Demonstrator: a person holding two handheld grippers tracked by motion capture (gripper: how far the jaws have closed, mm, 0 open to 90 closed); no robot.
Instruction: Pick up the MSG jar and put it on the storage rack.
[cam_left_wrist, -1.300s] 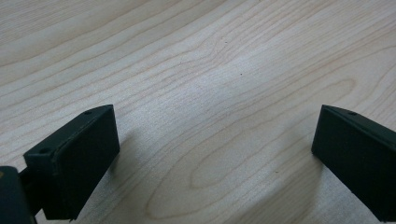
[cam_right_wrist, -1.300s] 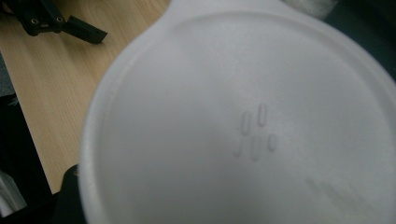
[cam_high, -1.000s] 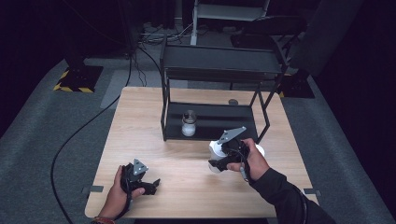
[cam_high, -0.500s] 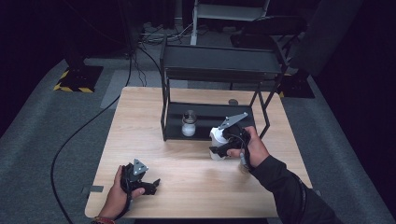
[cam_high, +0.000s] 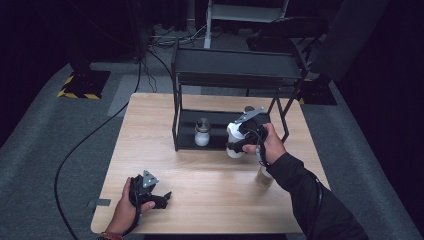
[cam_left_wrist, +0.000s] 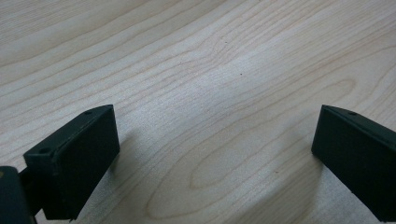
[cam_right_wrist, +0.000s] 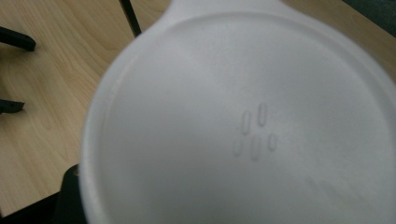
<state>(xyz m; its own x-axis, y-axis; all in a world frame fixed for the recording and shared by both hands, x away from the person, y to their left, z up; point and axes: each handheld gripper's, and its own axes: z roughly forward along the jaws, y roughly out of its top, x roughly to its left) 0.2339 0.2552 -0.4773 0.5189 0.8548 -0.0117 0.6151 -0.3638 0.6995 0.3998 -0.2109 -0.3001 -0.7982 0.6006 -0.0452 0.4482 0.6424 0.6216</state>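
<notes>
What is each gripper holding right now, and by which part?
The right gripper is shut on a white container, seemingly across its sides, though the contact is hidden. The left gripper holds nothing, jaws open over the table.

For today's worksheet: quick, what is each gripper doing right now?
Left gripper: open, empty, low over the table.
Right gripper: closed on a white bottle.

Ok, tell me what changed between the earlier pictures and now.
The right gripper, shut on the white container throughout, carried it up the high view towards the black rack and now holds it at the lower shelf's front edge. The left gripper stayed open near the table's front edge; the jar on the shelf did not move.
</notes>
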